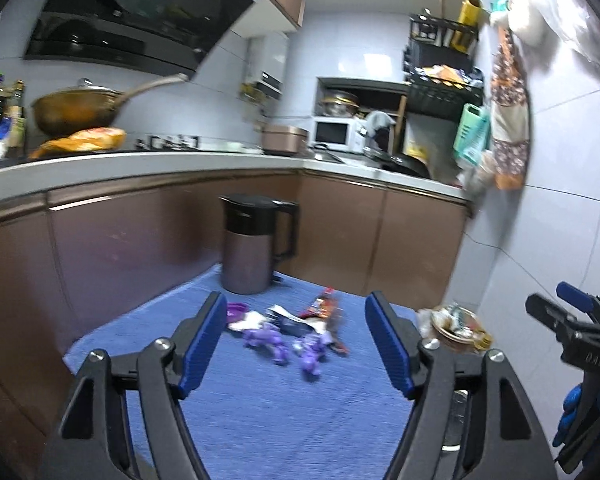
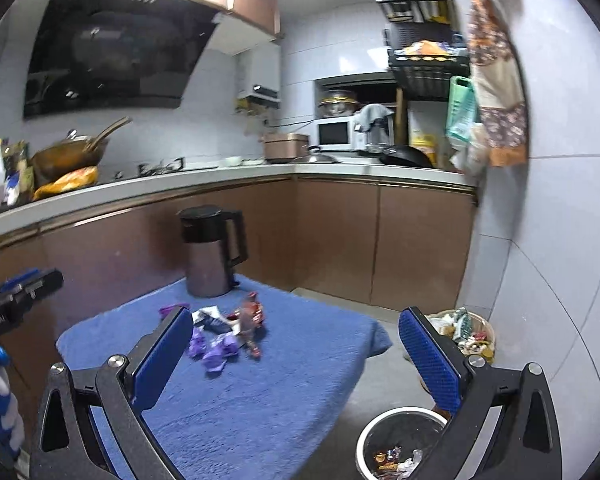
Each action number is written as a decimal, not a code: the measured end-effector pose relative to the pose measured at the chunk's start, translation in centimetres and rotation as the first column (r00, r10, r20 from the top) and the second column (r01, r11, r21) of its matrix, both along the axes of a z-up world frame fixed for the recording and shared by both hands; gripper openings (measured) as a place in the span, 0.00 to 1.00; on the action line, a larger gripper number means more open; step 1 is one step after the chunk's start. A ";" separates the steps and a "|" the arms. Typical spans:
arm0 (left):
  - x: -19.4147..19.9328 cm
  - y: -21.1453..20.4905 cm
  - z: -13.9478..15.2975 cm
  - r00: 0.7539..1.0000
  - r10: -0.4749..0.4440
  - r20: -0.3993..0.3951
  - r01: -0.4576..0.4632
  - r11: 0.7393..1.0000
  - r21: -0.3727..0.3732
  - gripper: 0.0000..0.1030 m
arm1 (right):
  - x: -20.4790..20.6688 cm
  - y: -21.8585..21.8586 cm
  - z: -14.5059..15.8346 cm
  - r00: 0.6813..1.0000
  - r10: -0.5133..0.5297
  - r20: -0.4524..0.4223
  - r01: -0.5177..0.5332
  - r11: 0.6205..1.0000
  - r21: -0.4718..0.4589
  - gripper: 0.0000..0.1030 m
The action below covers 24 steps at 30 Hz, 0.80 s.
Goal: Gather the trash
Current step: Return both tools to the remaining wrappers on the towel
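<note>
— Several wrappers (image 2: pixel 224 340) lie on the blue cloth (image 2: pixel 260 412) in front of the kettle (image 2: pixel 210 252); we count purple ones and a red one.

— And the bin (image 2: pixel 400 446)?

— On the floor just right of the table, with a few scraps in it. So we judge the job begun, with most of it left.

— Our grippers?

— Left gripper (image 1: pixel 296 344) spread wide and empty above the cloth; right gripper (image 2: pixel 296 354) likewise spread, holding nothing.
</note>
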<state>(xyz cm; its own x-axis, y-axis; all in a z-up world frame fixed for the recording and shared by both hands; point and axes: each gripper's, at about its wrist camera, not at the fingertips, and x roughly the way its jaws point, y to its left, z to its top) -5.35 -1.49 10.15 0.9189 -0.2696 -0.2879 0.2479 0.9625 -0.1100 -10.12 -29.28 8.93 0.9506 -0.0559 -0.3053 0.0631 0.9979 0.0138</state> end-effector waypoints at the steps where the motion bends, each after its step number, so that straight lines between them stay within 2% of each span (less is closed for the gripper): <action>1: -0.2 0.5 0.0 1.000 0.021 0.009 -0.021 1.000 0.008 0.68 | 0.2 0.6 -0.1 1.000 0.010 -0.006 -0.010 1.000 -0.003 1.00; 10: -0.3 4.3 -0.8 0.994 0.106 0.021 -0.105 0.994 -0.007 0.69 | 2.1 3.7 -0.8 0.998 0.056 -0.030 -0.056 0.998 -0.004 1.00; 24: 4.5 7.0 -4.2 0.983 0.155 -0.095 -0.159 0.987 -0.034 0.69 | 7.2 5.0 -3.8 0.987 0.096 -0.126 -0.094 0.995 0.022 1.00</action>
<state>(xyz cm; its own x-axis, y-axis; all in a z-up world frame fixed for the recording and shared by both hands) -0.87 5.48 5.99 0.9209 -0.1376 -0.3648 0.0813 0.9829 -0.1653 -2.97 -24.31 5.14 0.9050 0.0388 -0.4237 -0.0297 0.9992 0.0282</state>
